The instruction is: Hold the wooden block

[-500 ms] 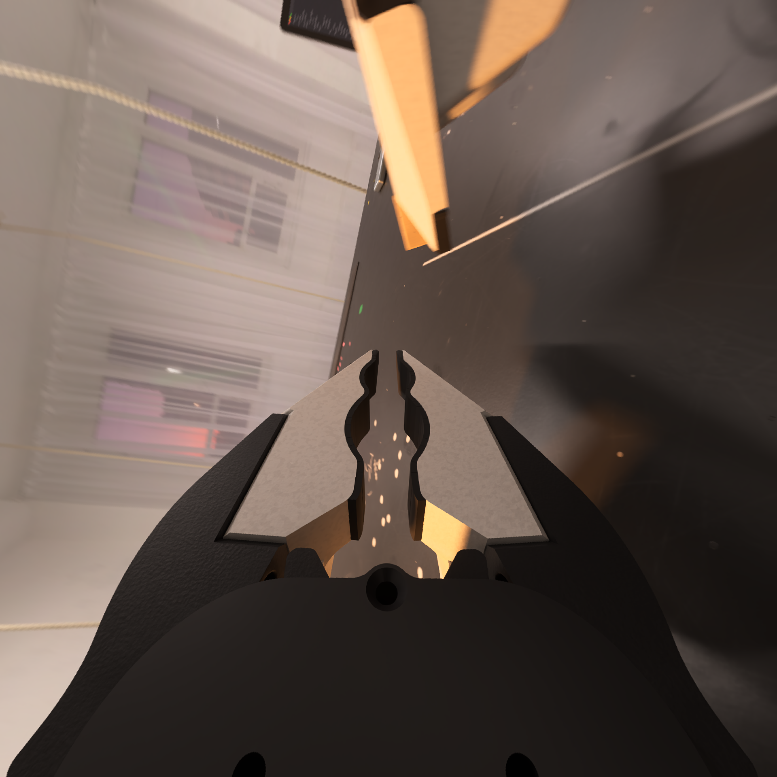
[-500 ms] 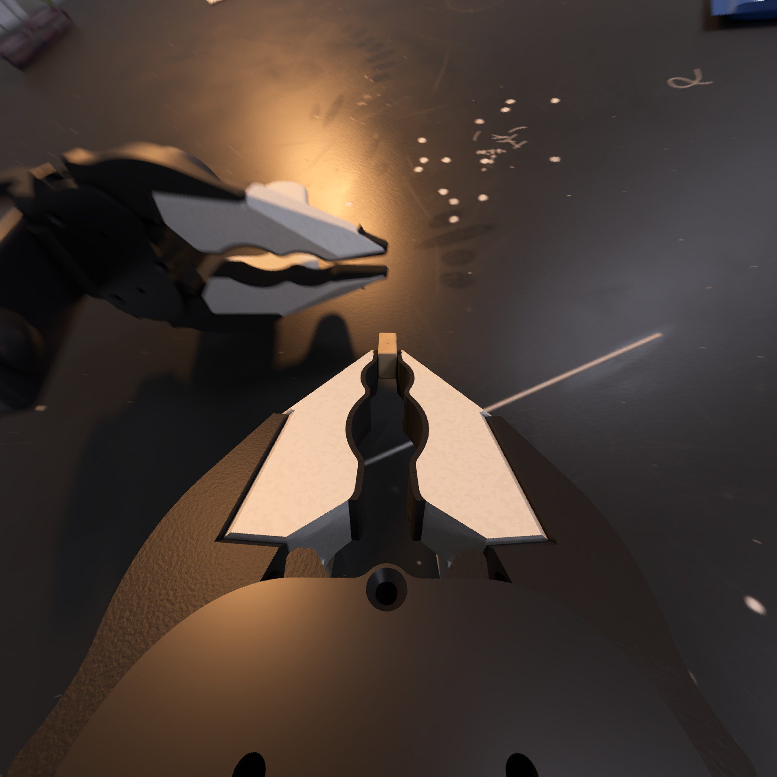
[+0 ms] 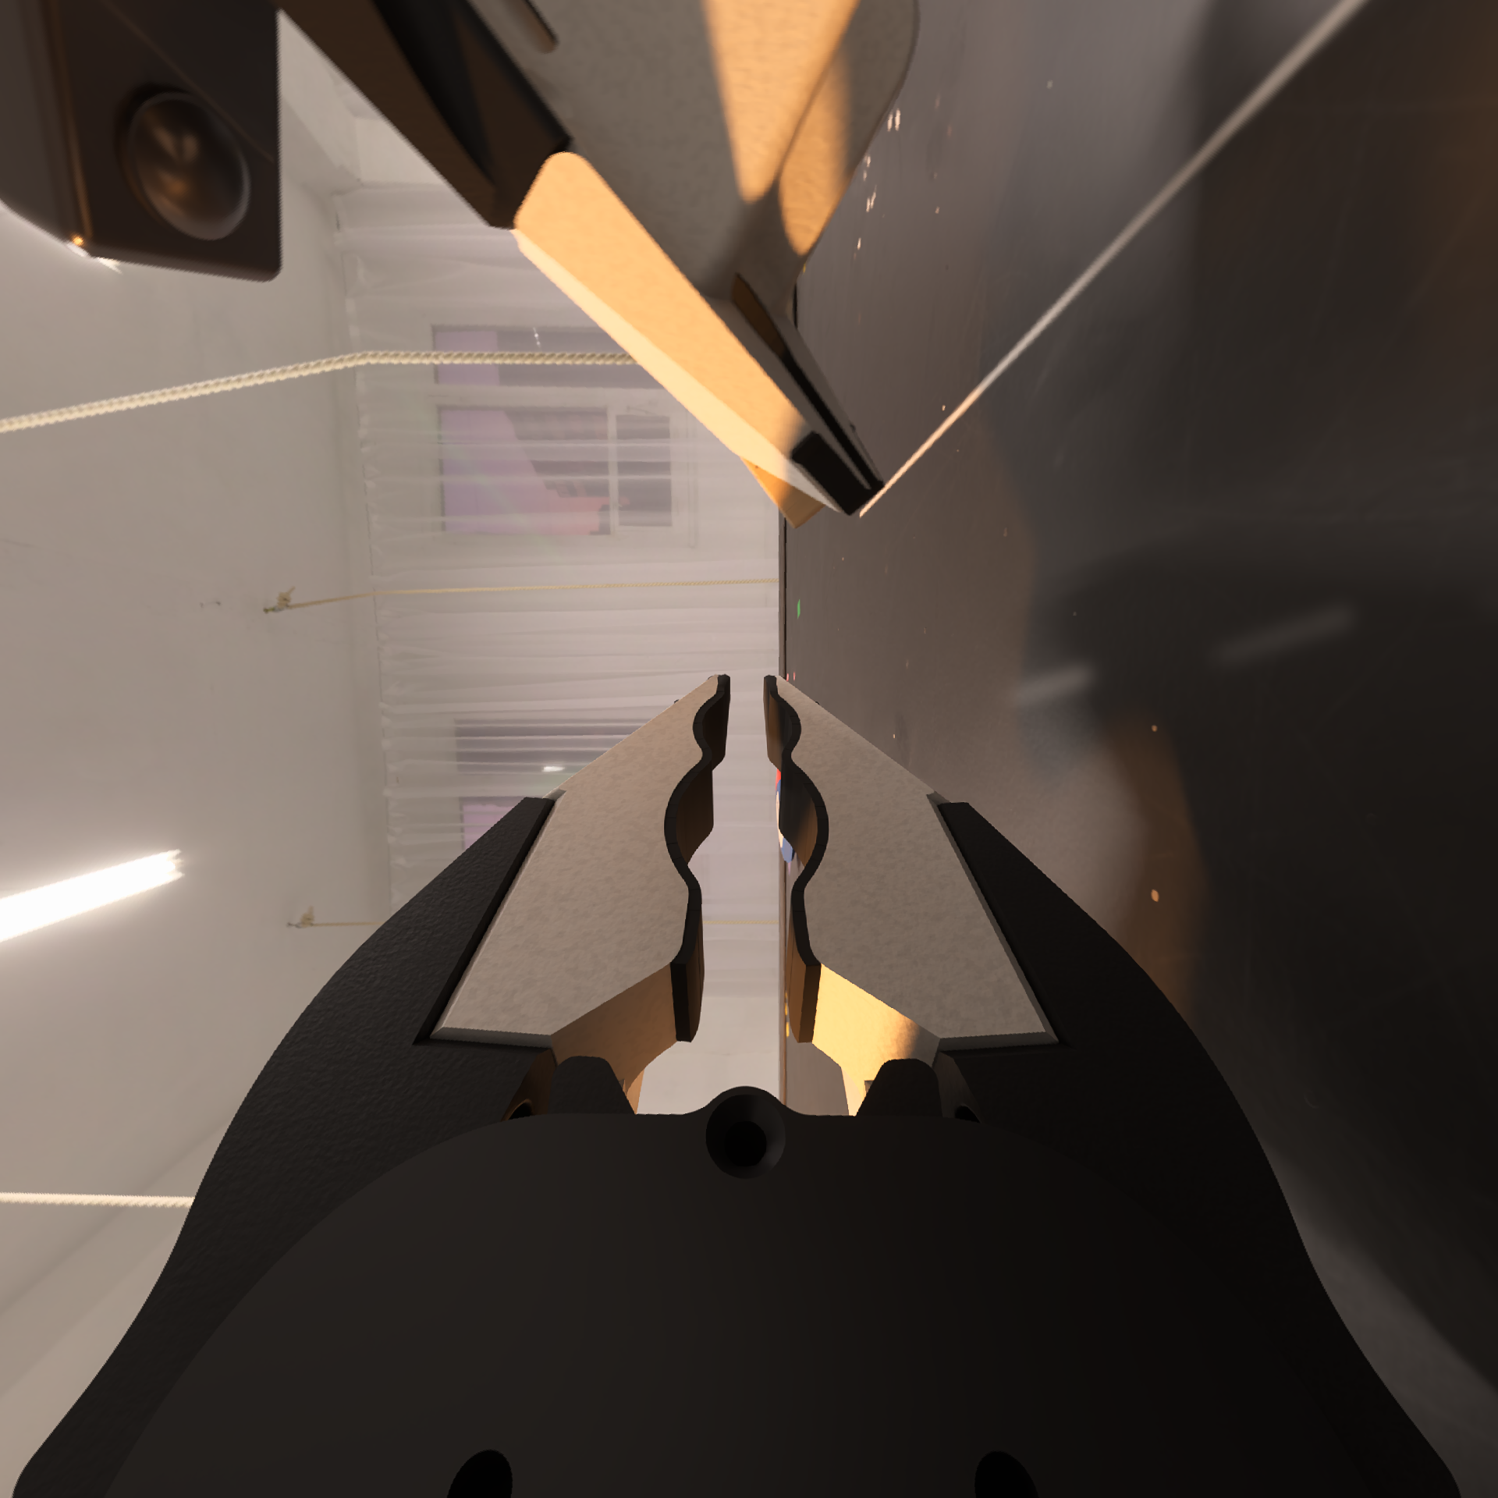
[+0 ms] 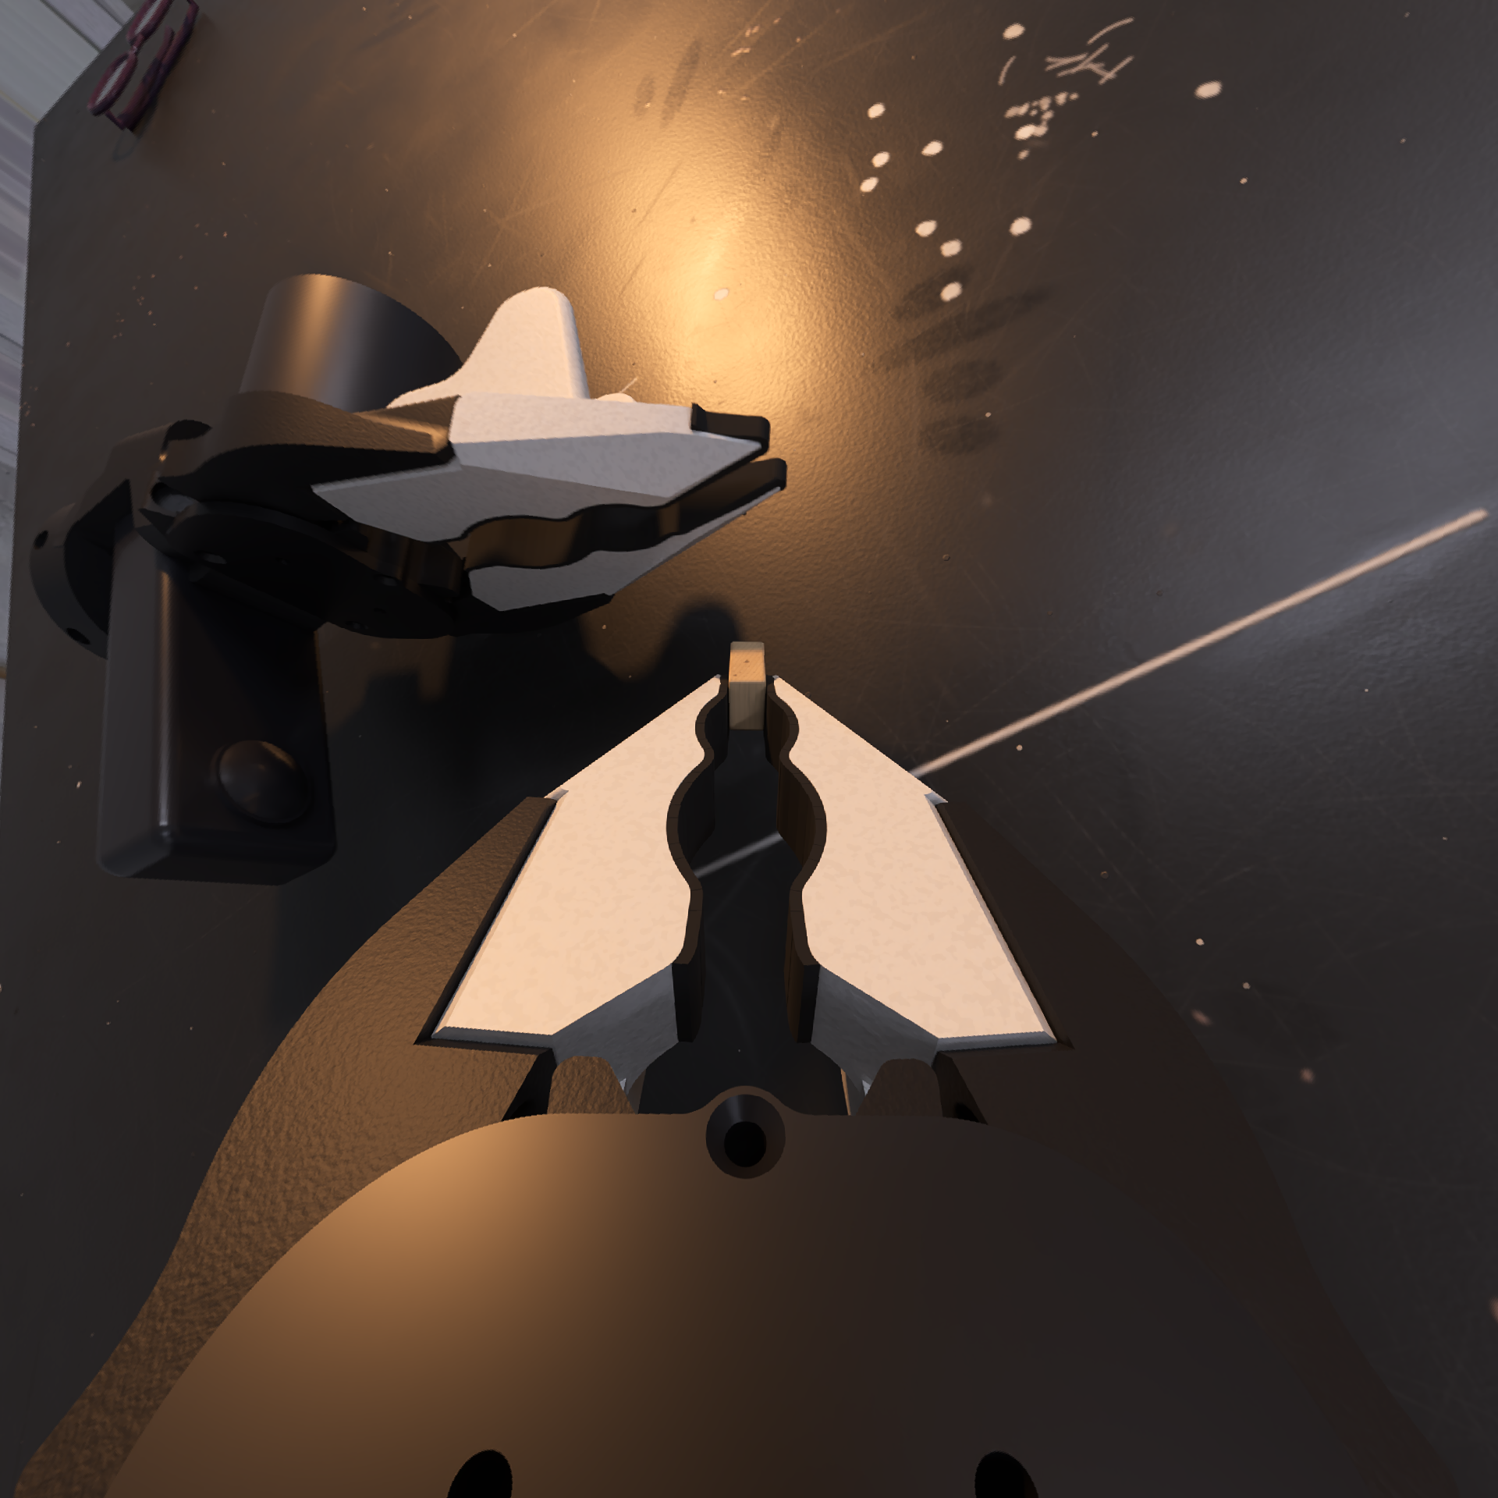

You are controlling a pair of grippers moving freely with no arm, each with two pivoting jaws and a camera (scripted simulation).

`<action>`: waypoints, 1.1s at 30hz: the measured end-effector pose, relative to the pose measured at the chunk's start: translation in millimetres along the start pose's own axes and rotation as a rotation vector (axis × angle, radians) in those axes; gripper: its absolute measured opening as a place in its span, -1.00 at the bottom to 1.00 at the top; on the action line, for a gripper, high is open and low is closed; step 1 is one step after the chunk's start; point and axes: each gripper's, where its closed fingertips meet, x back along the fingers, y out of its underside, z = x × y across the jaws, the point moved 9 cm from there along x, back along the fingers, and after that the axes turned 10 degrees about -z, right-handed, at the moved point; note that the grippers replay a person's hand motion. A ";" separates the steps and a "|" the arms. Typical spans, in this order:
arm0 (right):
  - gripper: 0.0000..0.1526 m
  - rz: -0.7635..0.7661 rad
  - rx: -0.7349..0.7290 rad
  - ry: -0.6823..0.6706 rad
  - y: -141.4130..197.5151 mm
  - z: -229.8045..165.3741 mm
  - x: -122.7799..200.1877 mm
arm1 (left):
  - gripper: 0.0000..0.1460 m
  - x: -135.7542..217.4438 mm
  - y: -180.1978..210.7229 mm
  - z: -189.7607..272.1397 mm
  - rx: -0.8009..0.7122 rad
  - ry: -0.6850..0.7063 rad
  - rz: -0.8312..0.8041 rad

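My right gripper (image 4: 746, 679) is shut on a small pale wooden block (image 4: 746, 685), pinched at the very fingertips above the dark table (image 4: 1135, 892). My left gripper (image 4: 770, 450) hovers just beyond and left of the block, lying on its side and pointing right, apart from it. In the left wrist view my left gripper (image 3: 746, 685) is empty, its jaws parted by a narrow gap. The right gripper (image 3: 835, 486) comes in from the top there, with the block (image 3: 790, 502) peeking out at its tip.
A pair of dark red glasses (image 4: 142, 69) lies near the table's far left corner. The table's left edge (image 4: 32, 324) is close to the left gripper. A thin pale line (image 4: 1216, 632) and white specks (image 4: 940, 235) mark the tabletop.
The two grippers have come closer together. The left gripper has rolled and looms larger in the right wrist view. The block stays pinched in the right gripper.
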 end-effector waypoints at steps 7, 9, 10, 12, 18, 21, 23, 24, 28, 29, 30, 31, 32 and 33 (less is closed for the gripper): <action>-0.91 -0.007 0.006 0.007 0.8 -2.1 5.4 | -0.89 2.1 -5.2 4.0 -0.086 -0.035 0.002; -0.91 -0.013 0.008 -0.007 1.6 -2.7 5.6 | -0.89 2.6 -6.6 4.8 -0.102 -0.042 0.007; -0.91 -0.021 0.009 -0.005 1.9 -3.1 5.5 | -0.89 2.8 -7.0 5.1 -0.106 -0.045 0.009; -0.91 -0.038 0.015 -0.002 2.4 -3.9 4.9 | -0.89 3.1 -7.4 5.3 -0.110 -0.047 0.009; -0.91 -0.060 0.027 -0.013 3.8 -5.8 5.6 | -0.89 4.9 -8.7 7.8 -0.140 -0.047 0.031; -0.91 -0.045 0.003 -0.089 4.1 -5.1 6.0 | -0.89 7.5 -7.0 8.6 -0.155 -0.054 0.059; -0.91 -0.040 -0.022 -0.098 3.7 -3.1 6.4 | -0.89 9.4 -7.2 8.8 -0.161 -0.062 0.072; -0.91 -0.036 -0.031 -0.107 4.0 -2.6 6.8 | -0.89 9.9 -7.6 8.9 -0.159 -0.060 0.077; -0.91 -0.059 -0.030 -0.127 6.0 -3.3 5.5 | -0.89 8.6 -6.6 8.7 -0.154 -0.058 0.059; -0.91 -0.065 -0.027 -0.128 6.1 -3.7 4.5 | -0.89 8.7 -6.6 8.4 -0.152 -0.062 0.059; -0.91 -0.069 -0.029 -0.125 6.0 -3.5 3.7 | -0.89 9.1 -6.8 8.3 -0.151 -0.065 0.063; -0.91 -0.068 -0.033 -0.118 5.9 -3.2 3.1 | -0.89 9.5 -7.0 8.2 -0.155 -0.069 0.067; -0.91 -0.068 -0.036 -0.118 6.0 -2.8 3.0 | -0.89 9.7 -7.1 8.3 -0.161 -0.076 0.066; -0.91 -0.067 -0.039 -0.123 6.1 -2.2 3.2 | -0.89 9.9 -7.4 8.4 -0.163 -0.078 0.066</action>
